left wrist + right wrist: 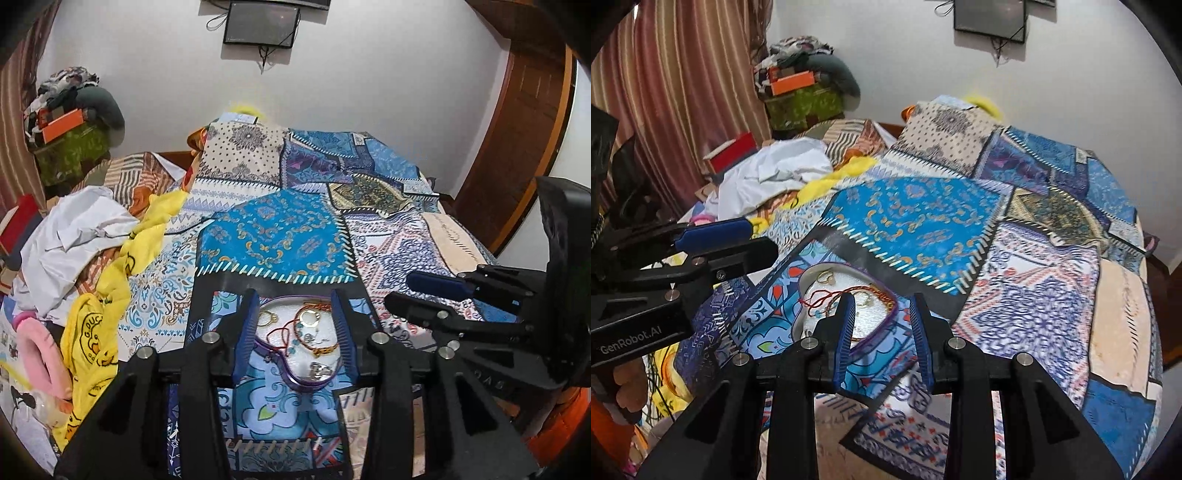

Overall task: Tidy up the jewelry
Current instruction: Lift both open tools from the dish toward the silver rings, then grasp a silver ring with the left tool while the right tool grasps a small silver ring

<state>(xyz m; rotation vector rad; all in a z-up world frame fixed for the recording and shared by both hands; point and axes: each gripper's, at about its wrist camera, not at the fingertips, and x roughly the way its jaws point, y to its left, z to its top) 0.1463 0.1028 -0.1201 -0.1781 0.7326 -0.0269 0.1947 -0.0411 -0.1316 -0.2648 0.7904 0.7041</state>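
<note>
The bedspread (269, 236) is a patchwork of blue, white and purple patterns. The heart tray (295, 382) has a purple rim. The curtain (687, 92) has pink stripes.

Both wrist views look forward and down over the patchwork bedspread (273, 229) toward the far wall, close above the shared heart-shaped jewelry tray (295, 343), each from its own side.

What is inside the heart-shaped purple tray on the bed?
The tray holds gold rings, a red cord bracelet, a gold chain and a silver piece. The left gripper's fingers cover its edges.
</note>
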